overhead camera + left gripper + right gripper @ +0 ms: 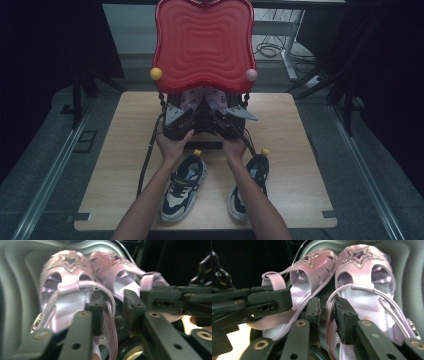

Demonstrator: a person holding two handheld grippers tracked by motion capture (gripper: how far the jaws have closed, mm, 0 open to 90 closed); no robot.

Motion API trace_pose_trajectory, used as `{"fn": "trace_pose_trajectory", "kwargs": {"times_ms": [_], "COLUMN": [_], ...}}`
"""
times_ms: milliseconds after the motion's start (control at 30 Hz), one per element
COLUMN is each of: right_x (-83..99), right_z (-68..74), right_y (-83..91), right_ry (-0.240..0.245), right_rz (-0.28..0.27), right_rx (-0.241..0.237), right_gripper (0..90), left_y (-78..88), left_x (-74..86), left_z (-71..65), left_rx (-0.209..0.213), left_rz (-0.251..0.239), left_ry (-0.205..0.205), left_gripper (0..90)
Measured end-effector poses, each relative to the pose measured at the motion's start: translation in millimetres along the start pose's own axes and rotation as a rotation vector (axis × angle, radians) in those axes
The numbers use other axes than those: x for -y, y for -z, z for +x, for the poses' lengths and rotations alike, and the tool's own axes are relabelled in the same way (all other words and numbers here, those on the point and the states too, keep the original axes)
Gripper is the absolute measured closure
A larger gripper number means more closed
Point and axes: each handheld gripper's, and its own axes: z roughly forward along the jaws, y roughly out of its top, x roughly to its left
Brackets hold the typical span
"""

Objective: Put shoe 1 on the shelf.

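You're sitting with both grippers, left (110, 312) and right (327, 312), loosened around each sandal's (67, 290) (364, 285) heel rim, pads not pressing; sandals are lying toes-away, straight ahead on the rack's tray (15, 290).

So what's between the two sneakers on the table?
Bare tabletop, and the person's right forearm crosses over part of it. The high view shows the left sneaker and right sneaker.

Two lilac satin sandals (362, 290) are marked with glittering star patterns on their toes. A red tray (203, 42) is patterned with concentric wavy ridges. Navy-and-white sneakers (183, 187) with yellow tabs are seen on the pale wood-grain table (295, 150). The jaws are black.
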Motion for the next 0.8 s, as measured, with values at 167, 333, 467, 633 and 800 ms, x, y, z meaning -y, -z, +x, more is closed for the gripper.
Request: {"fn": "trace_pose_trajectory", "kwargs": {"times_ms": [167, 333, 467, 633, 800], "right_x": [-1.5, -2.0, -0.9, -2.5, -4.0], "right_z": [2.5, 1.9, 0.8, 0.9, 2.3], "right_y": [5.9, 14.0, 21.6, 33.4, 45.7], "right_ry": [0.000, -0.016, -0.008, 0.000, 0.014], "right_rz": [-0.007, -0.005, -0.009, -0.012, -0.026], "right_rx": [-0.013, -0.012, -0.022, -0.042, -0.071], "right_gripper": [59.2, 53.9, 52.6, 51.3, 51.7], "left_y": [5.7, 15.1, 22.5, 36.2, 49.6], "left_x": [-1.9, -4.6, -7.4, -10.0, -8.1], "left_z": [2.5, 3.7, 2.0, 0.4, 0.0], "left_rx": [0.030, 0.053, 0.067, 0.091, 0.108], "left_rz": [-0.003, -0.001, 0.002, 0.014, 0.039], "left_ry": [0.021, 0.052, 0.056, 0.077, 0.094], "left_gripper": [58.9, 55.0, 53.3, 52.7, 52.6]}}
